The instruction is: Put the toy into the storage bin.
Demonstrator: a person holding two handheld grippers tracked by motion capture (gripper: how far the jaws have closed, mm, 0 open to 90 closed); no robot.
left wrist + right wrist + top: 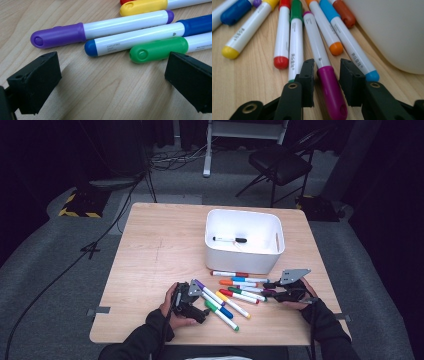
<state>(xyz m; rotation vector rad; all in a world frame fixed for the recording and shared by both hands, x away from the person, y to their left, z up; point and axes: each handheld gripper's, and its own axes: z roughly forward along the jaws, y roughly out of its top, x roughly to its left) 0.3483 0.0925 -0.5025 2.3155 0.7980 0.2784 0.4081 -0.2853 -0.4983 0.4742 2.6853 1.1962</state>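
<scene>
right gripper [327, 75] | fingers flank magenta marker [332, 90] | neighbours: green marker [295, 50], light-blue marker [349, 42]

The bin [244, 241] stood on the table [150, 250], toward its far right; one marker [229, 239] lay inside it; the other markers [235, 292] lay fanned on the table just before the bin, between the two grippers; the left gripper [192, 297] rested at their left end, beside the nearest markers; the right gripper [327, 72] lay at their right end, its jaws either side of one marker's cap [331, 87]; a chair [280, 165] stood on the floor behind the table.
</scene>
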